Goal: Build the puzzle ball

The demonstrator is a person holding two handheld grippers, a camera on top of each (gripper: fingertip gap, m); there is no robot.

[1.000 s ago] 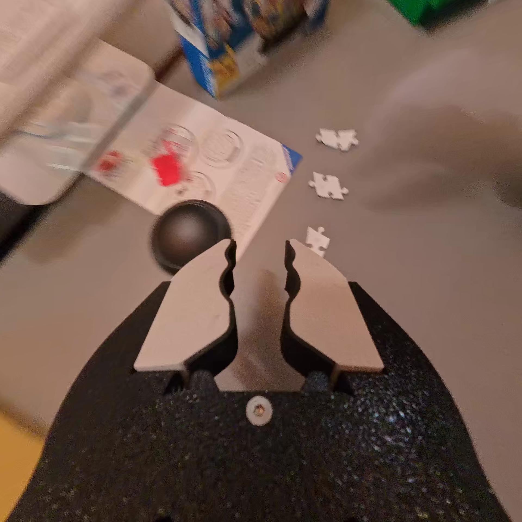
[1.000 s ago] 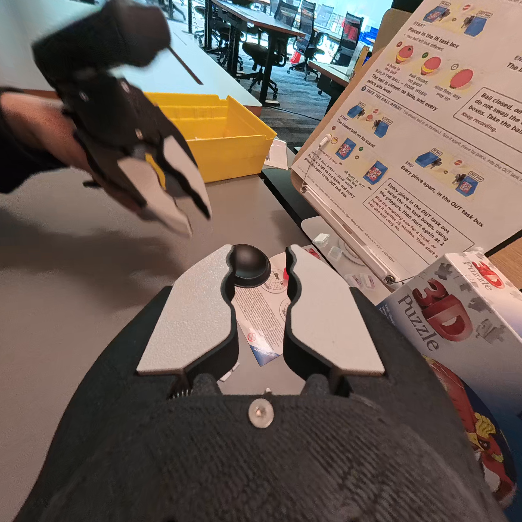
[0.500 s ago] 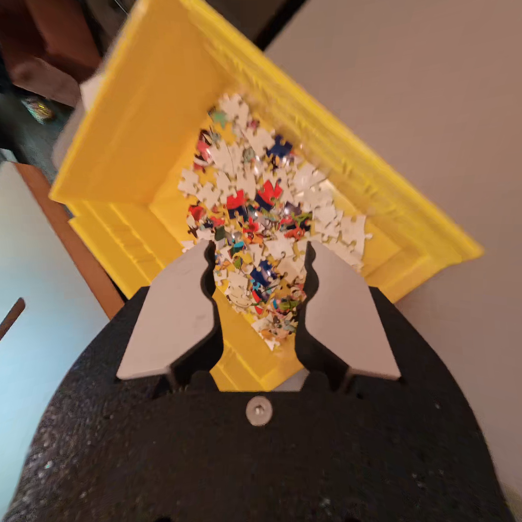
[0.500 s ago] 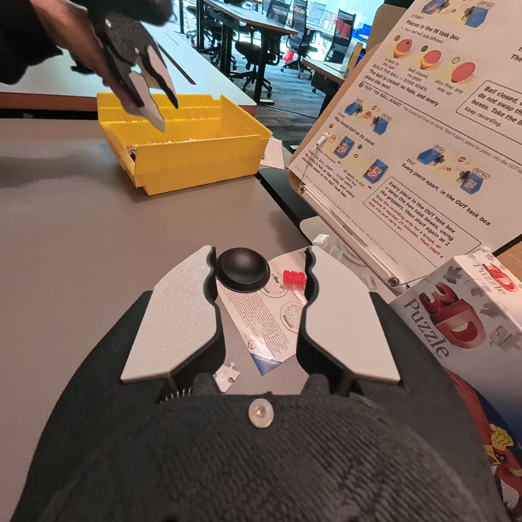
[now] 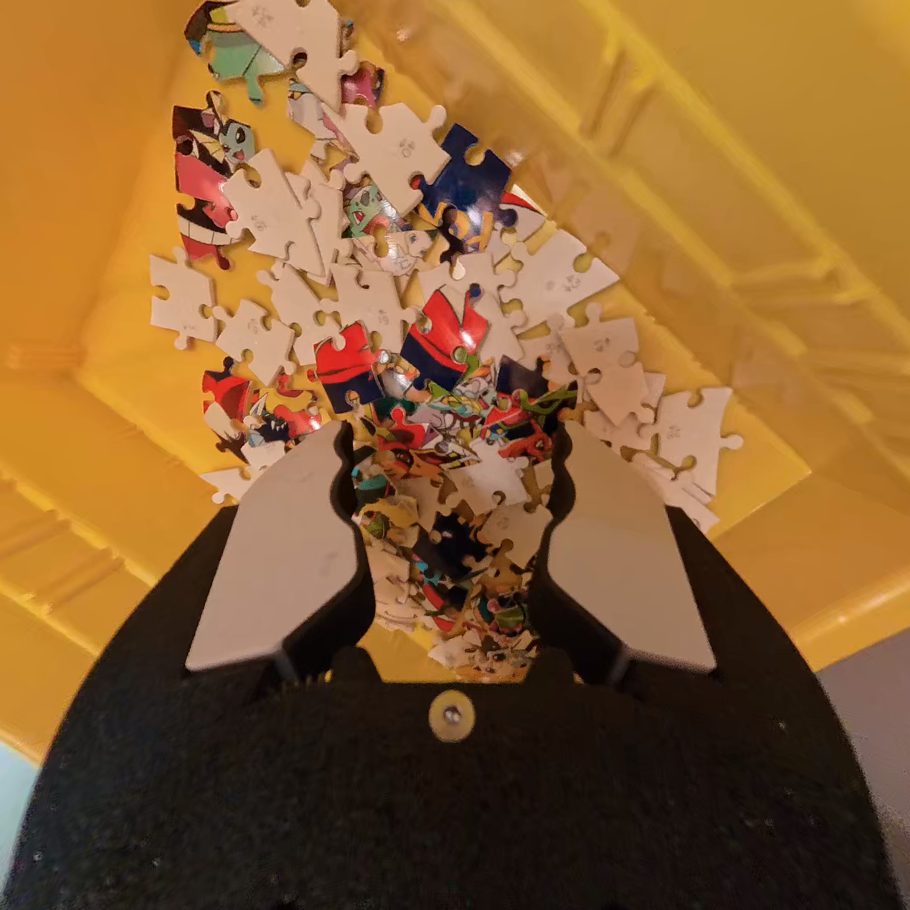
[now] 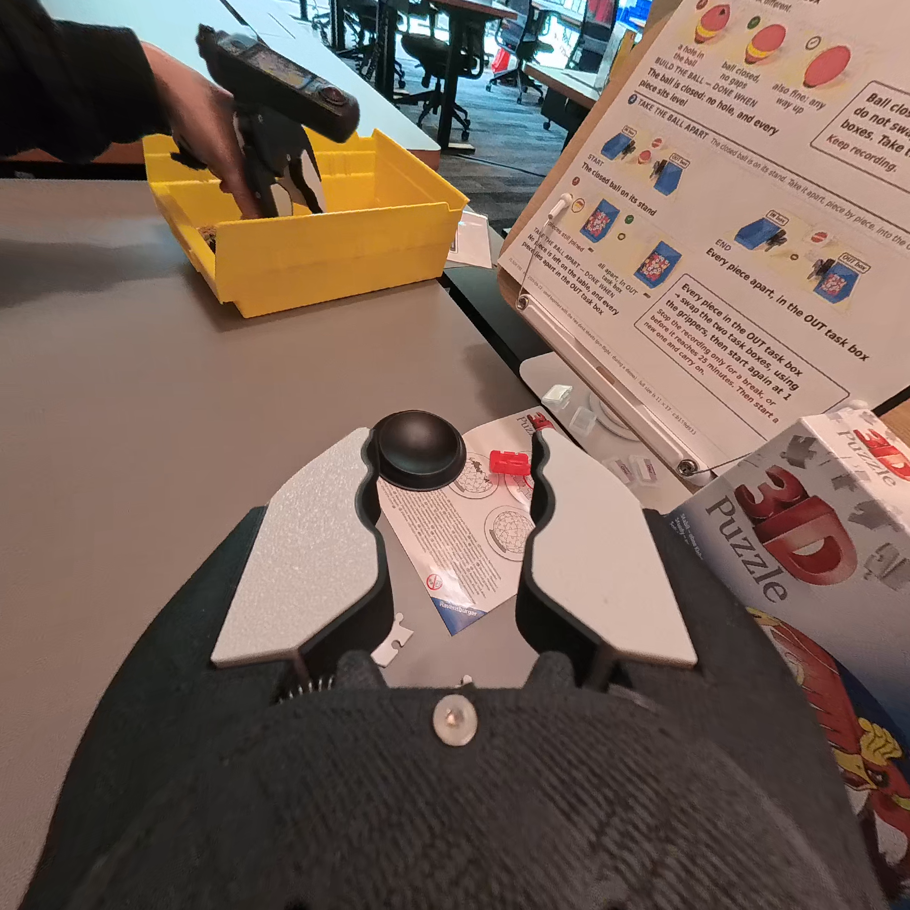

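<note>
My left gripper (image 5: 450, 436) is open and empty, down inside the yellow bin (image 5: 714, 162), just above a heap of loose puzzle pieces (image 5: 374, 305), some picture side up, some white side up. In the right wrist view it (image 6: 295, 207) reaches into the yellow bin (image 6: 335, 266) at the far left. My right gripper (image 6: 450, 443) is open and empty, low over the grey table. The black dome-shaped stand (image 6: 418, 450) sits just beyond its left fingertip, on a printed leaflet (image 6: 463, 532). A small red clip (image 6: 509, 463) lies on the leaflet. A white puzzle piece (image 6: 394, 640) lies under my right gripper.
The puzzle box (image 6: 807, 556) stands close at the right of my right gripper. A slanted instruction board (image 6: 738, 207) on a stand rises behind it. Desks and office chairs (image 6: 443, 59) stand beyond the table's far edge. The grippers' ends are close to 45 cm from one another. To reach the small red clip (image 6: 509, 463) in a straight line is about 20 cm for my right fingers, about 35 cm for my left.
My left gripper swung away from the leaflet and stand over to the yellow bin, opened wider and dropped down into it. My right gripper opened wider and stayed near the stand.
</note>
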